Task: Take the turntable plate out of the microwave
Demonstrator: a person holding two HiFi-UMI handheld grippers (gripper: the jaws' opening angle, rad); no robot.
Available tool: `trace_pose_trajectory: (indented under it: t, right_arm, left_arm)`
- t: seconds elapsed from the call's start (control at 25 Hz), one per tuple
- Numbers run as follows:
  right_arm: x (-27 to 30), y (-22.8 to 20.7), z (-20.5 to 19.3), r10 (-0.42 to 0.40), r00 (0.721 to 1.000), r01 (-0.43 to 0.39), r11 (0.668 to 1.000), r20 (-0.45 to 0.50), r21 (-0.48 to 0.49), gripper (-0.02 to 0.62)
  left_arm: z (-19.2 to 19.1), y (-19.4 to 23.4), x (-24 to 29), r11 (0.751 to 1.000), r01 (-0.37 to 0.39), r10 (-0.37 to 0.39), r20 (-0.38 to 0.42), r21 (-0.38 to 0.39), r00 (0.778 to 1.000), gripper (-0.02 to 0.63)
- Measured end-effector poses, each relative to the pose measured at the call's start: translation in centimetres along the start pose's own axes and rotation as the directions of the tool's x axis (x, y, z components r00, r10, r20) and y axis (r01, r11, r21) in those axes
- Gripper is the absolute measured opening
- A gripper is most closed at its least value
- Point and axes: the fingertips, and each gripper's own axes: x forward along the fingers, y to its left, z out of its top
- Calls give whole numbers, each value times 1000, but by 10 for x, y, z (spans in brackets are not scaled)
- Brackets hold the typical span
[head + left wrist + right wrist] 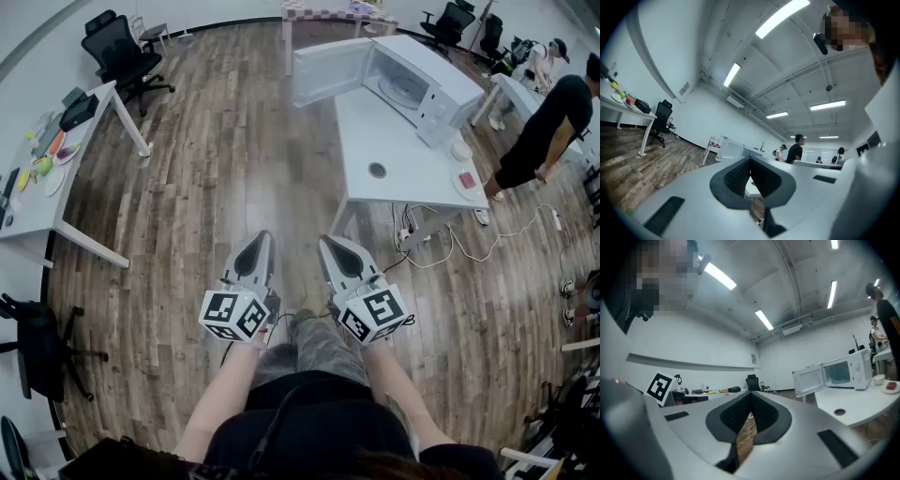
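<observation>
The left gripper (262, 236) is closed tight and holds nothing. Just beside it, the right gripper (329, 242) is closed and empty too. Far ahead and to the right, the microwave (427, 89) sits on a white table (394, 164) with its door (328, 67) wide open. The turntable plate (405, 90) lies flat inside. I think the good way is to walk up close first, then open a claw wide and reach in low, at the plate's edge.
</observation>
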Motion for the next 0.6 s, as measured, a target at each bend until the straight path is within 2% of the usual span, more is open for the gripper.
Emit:
trace_pose_trajectory:
  t: [0.32,0.6]
  right_arm:
    - [30,2,-13,43,998,-44,999,-37,-7,20]
    - [83,-45,-15,44,998,-45,999,-42,-26,20]
  left_arm:
    - [-2,20,3,1000,-8,8,-5,-17,1000,12]
    - [-8,54,70,1000,-5,4,-39,-22,999,12]
